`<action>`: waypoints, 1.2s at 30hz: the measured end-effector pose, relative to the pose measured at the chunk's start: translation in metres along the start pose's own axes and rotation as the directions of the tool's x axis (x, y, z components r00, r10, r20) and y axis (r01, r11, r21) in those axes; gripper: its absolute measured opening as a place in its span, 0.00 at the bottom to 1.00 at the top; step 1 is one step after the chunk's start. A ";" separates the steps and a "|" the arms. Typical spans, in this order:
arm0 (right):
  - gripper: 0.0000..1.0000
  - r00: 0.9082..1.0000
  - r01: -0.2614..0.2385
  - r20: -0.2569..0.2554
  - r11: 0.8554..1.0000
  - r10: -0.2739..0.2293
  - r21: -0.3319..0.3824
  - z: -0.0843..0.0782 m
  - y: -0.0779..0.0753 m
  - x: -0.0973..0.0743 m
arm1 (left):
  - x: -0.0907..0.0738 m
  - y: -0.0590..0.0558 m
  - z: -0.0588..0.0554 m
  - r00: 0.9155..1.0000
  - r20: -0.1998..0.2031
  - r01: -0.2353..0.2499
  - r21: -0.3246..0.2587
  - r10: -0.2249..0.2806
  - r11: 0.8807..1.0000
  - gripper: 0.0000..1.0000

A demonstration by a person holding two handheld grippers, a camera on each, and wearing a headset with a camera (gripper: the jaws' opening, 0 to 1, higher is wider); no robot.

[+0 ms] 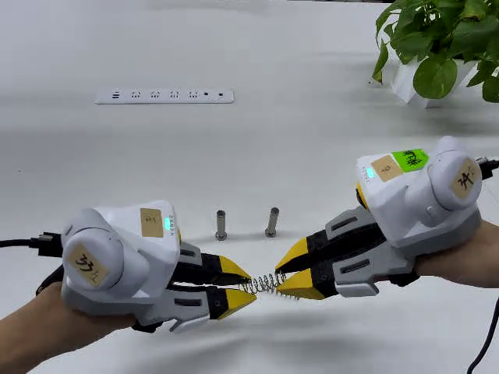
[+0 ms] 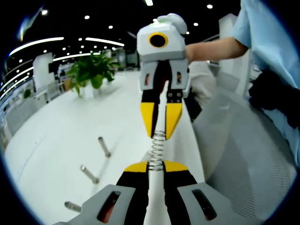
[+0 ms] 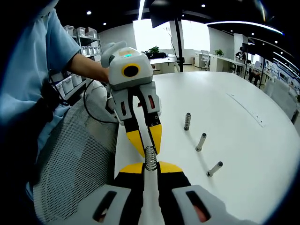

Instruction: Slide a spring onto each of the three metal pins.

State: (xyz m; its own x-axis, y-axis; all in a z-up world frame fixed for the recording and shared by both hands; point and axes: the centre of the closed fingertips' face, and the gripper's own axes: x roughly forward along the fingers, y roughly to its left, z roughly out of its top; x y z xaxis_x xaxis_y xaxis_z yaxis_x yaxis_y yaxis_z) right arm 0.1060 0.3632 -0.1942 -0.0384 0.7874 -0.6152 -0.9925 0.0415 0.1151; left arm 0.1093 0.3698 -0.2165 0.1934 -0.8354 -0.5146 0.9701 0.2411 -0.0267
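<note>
Left tool (image 1: 251, 285) and right tool (image 1: 278, 280) are facing tip to tip, each narrowed onto one end of a spring (image 1: 265, 282), hovering low over a plain white bench (image 1: 312, 140) in an open-plan office with ceiling spotlights. Just beyond them a bare metal pin (image 1: 221, 224) and a second pin (image 1: 272, 221) are standing upright side by side, a third pin (image 3: 187, 121) seemingly carrying a coil, while a power strip (image 1: 164, 96) and a potted plant (image 1: 437, 39) are sitting farther back. The spring's long axis is running roughly level from tool to tool, rising slightly toward the right one.
</note>
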 end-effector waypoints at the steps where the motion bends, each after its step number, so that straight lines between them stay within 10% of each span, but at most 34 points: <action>1: 0.12 1.000 0.003 0.000 1.000 -0.003 -0.011 0.002 0.000 -0.001 | 0.001 0.000 0.000 1.000 -0.003 0.000 0.000 0.000 1.000 0.10; 31: 0.12 0.998 -0.006 -0.056 0.992 -0.001 -0.127 0.022 0.002 0.001 | 0.004 -0.002 0.004 1.000 0.020 -0.008 -0.016 0.008 1.000 0.09; 36: 0.32 0.997 -0.010 -0.072 0.990 0.000 -0.142 0.024 0.002 -0.001 | 0.005 -0.003 0.007 0.999 0.031 -0.011 -0.017 0.011 1.000 0.09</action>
State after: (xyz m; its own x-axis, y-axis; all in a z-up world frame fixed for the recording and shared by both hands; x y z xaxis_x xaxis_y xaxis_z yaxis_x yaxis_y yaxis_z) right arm 0.1067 0.3776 -0.1745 -0.0467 0.7411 -0.6697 -0.9985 -0.0544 0.0095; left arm 0.1084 0.3615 -0.2127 0.2086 -0.8476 -0.4879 0.9654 0.2583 -0.0359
